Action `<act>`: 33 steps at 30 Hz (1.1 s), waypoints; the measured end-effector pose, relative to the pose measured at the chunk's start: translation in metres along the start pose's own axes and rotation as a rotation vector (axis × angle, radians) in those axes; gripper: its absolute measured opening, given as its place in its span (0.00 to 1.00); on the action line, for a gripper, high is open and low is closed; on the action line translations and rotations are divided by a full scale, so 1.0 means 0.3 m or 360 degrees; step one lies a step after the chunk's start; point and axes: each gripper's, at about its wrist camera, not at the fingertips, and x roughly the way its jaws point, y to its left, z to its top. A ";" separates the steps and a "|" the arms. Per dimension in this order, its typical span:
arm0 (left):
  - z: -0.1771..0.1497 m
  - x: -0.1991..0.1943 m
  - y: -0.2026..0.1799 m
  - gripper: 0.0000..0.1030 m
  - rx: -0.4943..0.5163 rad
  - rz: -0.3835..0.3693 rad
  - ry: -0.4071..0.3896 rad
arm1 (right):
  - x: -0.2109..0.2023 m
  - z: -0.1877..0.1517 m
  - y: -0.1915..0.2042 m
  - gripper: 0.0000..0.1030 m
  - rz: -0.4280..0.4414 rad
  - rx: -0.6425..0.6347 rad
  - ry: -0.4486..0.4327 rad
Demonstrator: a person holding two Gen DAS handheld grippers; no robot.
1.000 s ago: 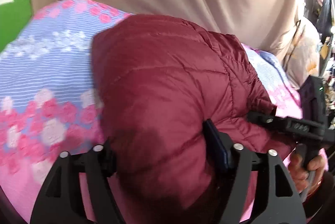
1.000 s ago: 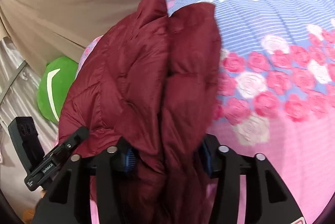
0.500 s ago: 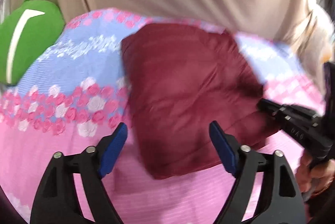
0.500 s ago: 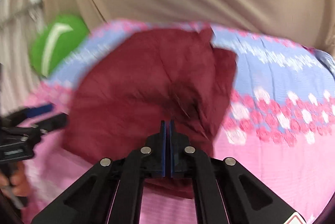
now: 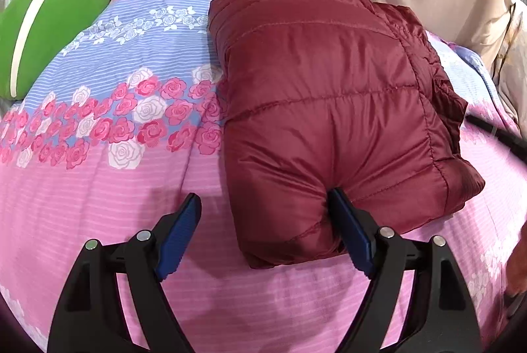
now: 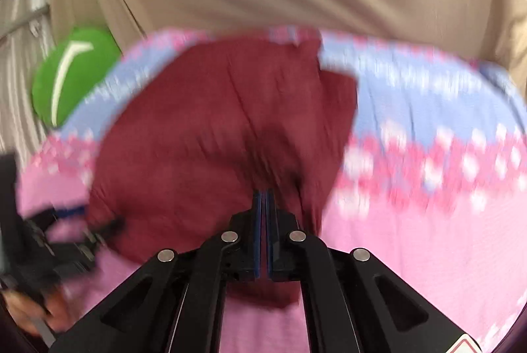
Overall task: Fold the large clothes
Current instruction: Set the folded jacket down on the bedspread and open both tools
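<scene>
Since a second ago: both hand-held grippers released jacket (image 5: 322, 122), now folded bundle on bed (image 5: 98, 208). Left hand-held gripper (image 5: 263, 234) spread wide, one pad against near edge. Right hand-held gripper (image 6: 263, 208) closed, empty. Puffy, light, slippery, springy; pinch stitched edges.

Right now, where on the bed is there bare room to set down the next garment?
Free: the bedspread left of the folded maroon jacket, from the green cushion down past the open left gripper. A narrower pink strip lies right of the jacket. The middle is crowded by the jacket, with the closed right gripper over its near edge.
</scene>
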 end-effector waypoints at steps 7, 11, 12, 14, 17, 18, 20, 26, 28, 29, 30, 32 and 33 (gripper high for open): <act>-0.009 -0.004 0.000 0.80 -0.0028 -0.0009 0.0003 | 0.231 0.073 -0.028 0.00 -0.0137 -0.0017 0.0130; -0.016 0.010 -0.007 0.83 -0.0039 -0.0051 0.0012 | 0.280 0.005 -0.093 0.00 -0.0134 0.0066 0.0173; -0.017 0.012 -0.013 0.83 -0.0035 -0.0049 0.0010 | 0.281 -0.002 -0.099 0.00 -0.0141 0.0071 0.0172; -0.018 0.011 -0.021 0.83 -0.0036 -0.0048 0.0006 | 0.284 -0.006 -0.118 0.00 -0.0118 0.0112 0.0178; -0.022 0.003 -0.029 0.83 -0.0042 -0.0032 0.0004 | 0.292 0.003 -0.136 0.00 -0.0086 0.0153 0.0201; -0.022 0.001 -0.031 0.83 -0.0042 -0.0020 0.0004 | 0.282 0.011 -0.134 0.00 -0.0088 0.0157 0.0208; -0.028 -0.010 -0.036 0.84 -0.0047 0.0018 0.0001 | 0.234 0.024 -0.140 0.02 -0.0094 0.0199 0.0199; -0.063 -0.044 -0.071 0.87 -0.0022 0.0096 -0.0017 | 0.042 -0.028 -0.105 0.10 0.0016 0.0213 0.0111; -0.074 -0.052 -0.078 0.87 -0.0026 0.0098 -0.0010 | 0.011 -0.063 -0.075 0.10 0.0046 0.0160 0.0128; -0.081 -0.054 -0.082 0.87 -0.0022 0.0093 -0.0003 | 0.007 -0.092 -0.057 0.10 0.0027 0.0117 0.0149; -0.086 -0.055 -0.085 0.87 -0.0019 0.0092 0.0001 | 0.015 -0.119 -0.042 0.10 -0.0006 0.0067 0.0172; -0.099 -0.054 -0.096 0.87 -0.0004 0.0096 0.0010 | 0.038 -0.159 -0.033 0.10 -0.0074 0.0009 0.0206; -0.106 -0.052 -0.102 0.87 0.0004 0.0100 0.0019 | 0.058 -0.178 -0.034 0.10 -0.0090 -0.0004 0.0225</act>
